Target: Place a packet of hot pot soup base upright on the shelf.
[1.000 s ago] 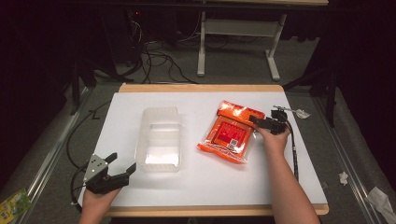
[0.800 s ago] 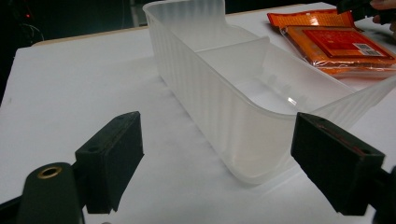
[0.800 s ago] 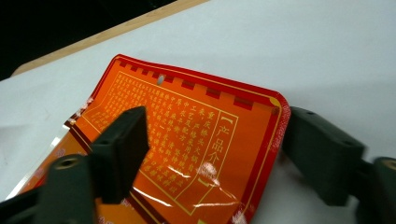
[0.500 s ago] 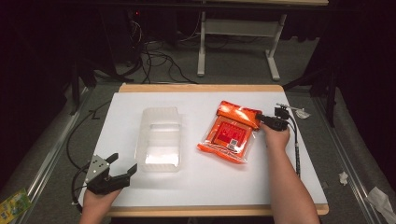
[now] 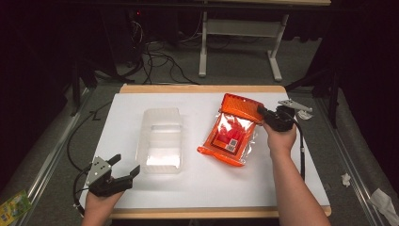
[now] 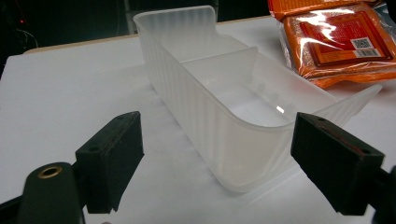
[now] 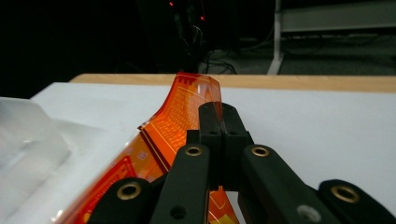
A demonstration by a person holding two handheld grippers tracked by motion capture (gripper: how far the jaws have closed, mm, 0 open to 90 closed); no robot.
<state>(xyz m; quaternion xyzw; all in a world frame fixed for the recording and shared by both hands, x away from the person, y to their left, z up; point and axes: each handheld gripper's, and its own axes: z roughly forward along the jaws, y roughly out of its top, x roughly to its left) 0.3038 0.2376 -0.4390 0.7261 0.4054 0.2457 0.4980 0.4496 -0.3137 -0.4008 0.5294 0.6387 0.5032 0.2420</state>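
Note:
An orange snack bag (image 5: 230,133) with a clear window lies right of centre on the white table, its far end lifted. My right gripper (image 5: 261,111) is shut on that far orange edge (image 7: 187,100), pinched between the jaws. A clear plastic bin (image 5: 160,139) with an inner divider (image 6: 219,53) stands at mid-table. My left gripper (image 5: 123,165) hovers open at the front left, its jaws spread wide, facing the bin's near end (image 6: 247,154) without touching it.
The white tabletop (image 5: 207,188) has a wooden rim at the back and front. Cables and a desk frame (image 5: 240,33) sit on the dark floor behind. Scraps of paper (image 5: 383,200) lie on the floor at the right.
The right gripper has drawn the bag's far edge slightly right and up. The left gripper has stayed in place, open.

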